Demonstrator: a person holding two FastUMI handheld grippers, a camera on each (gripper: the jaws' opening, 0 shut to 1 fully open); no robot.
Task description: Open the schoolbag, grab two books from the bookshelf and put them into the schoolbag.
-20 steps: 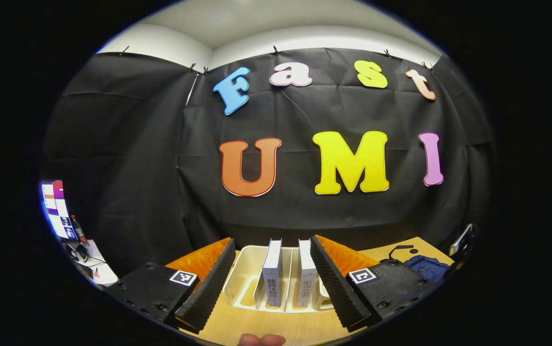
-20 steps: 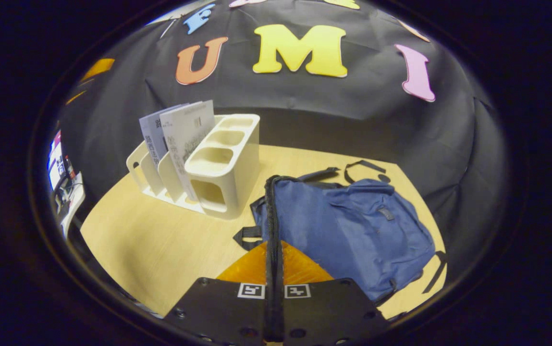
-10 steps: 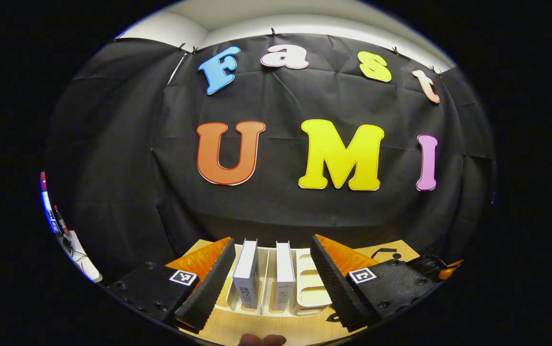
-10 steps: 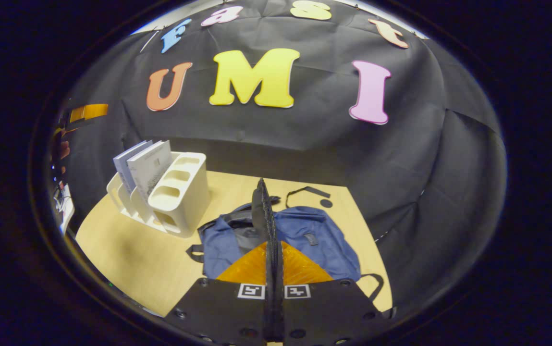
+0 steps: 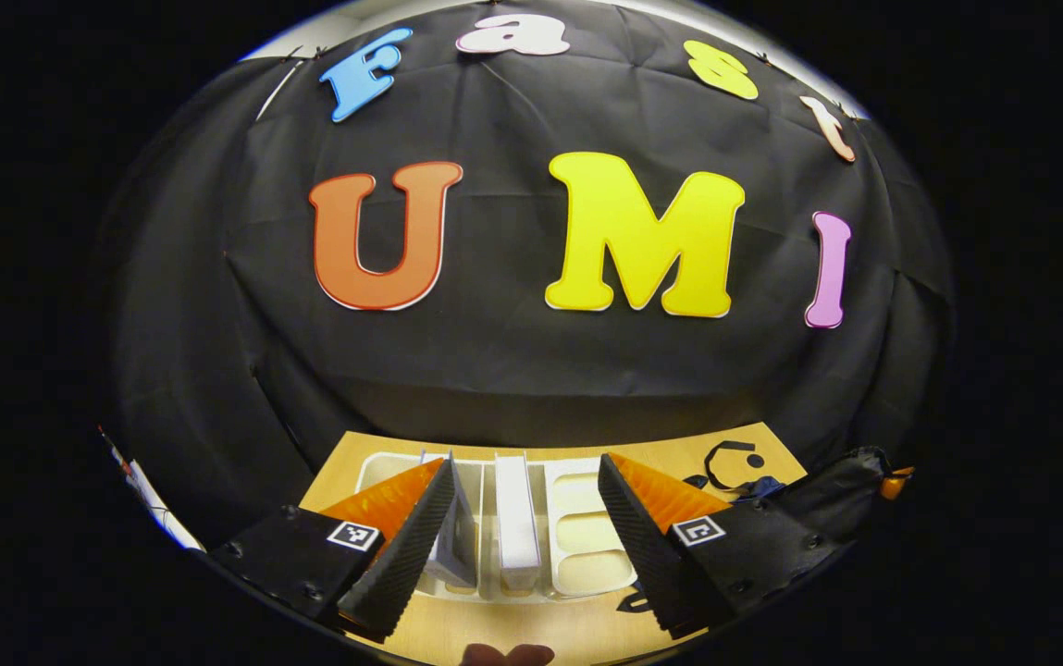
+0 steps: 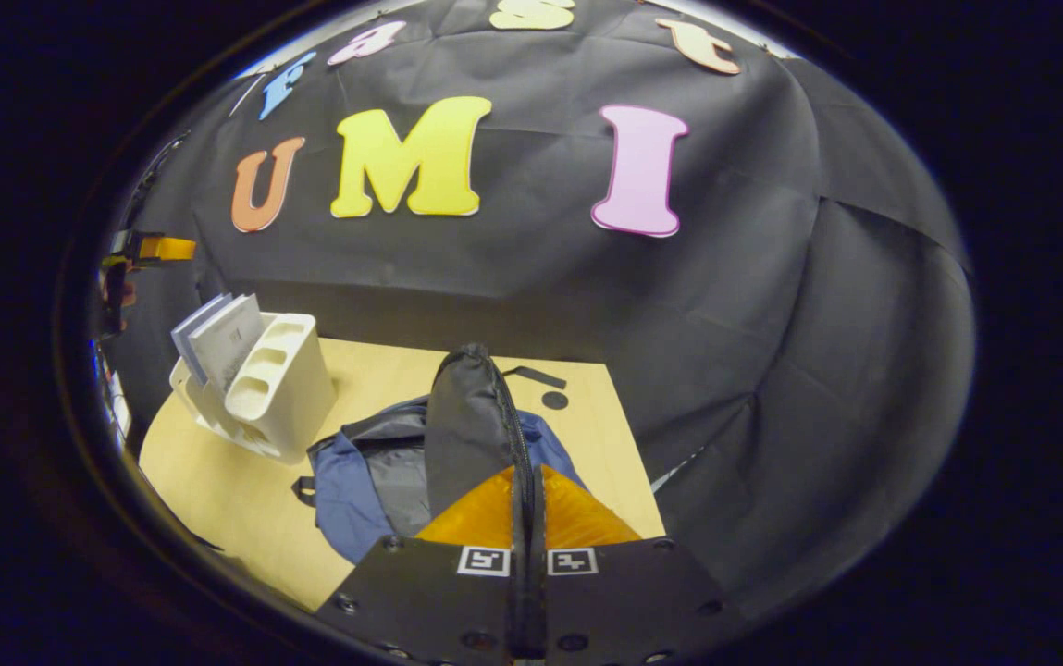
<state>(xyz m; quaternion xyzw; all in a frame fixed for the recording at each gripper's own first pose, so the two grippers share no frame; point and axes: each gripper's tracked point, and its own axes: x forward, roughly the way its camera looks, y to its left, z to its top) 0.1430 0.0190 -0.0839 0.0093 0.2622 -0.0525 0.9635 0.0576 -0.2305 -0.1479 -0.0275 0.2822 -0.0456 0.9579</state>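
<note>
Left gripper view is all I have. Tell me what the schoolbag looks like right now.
Observer: In the right gripper view the blue schoolbag lies on the table, its flap lifted upright and the grey lining showing.
Operator: Say what holds the flap up.
Observer: The right gripper is closed on the flap's zipper edge.
Operator: Give me the bookshelf's place relative to the bag.
Observer: The cream bookshelf stands apart from the bag on its left in that view, with both books in it, leaning.
</note>
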